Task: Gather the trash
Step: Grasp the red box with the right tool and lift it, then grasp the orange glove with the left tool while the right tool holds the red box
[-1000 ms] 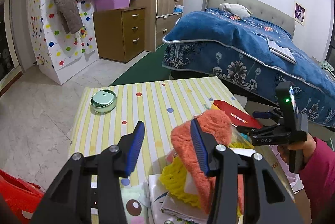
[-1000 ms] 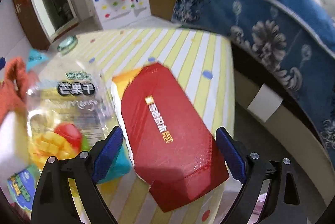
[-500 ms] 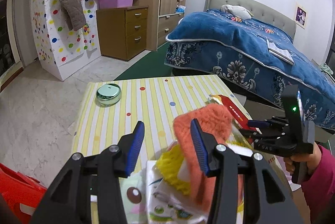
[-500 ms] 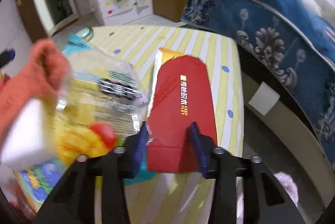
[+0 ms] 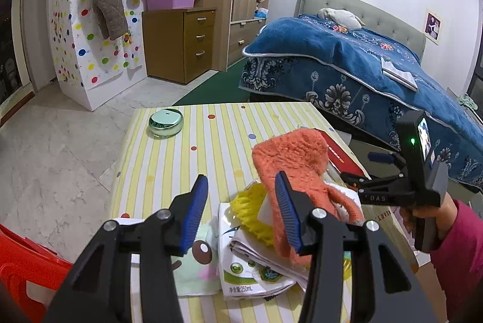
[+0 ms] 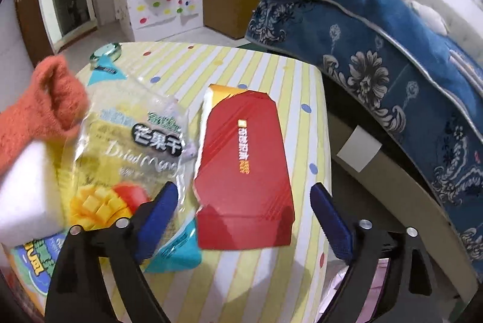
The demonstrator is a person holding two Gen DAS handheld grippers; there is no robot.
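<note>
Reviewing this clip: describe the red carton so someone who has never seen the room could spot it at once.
Find the yellow-striped table beside the blue bed. On its bed-side half lies the red carton, flat, just ahead of the open right gripper. Unlike the clear dried mango bag beside it, it is stiff, solid red, with one line of print.

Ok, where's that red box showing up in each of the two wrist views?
Left wrist: the red box is right of centre, mostly hidden behind the orange sock, near the table's right edge.
Right wrist: it fills the centre, flat on the striped tablecloth, between the open fingers.
Shared landmark: the green round tin at the table's far left.
</note>
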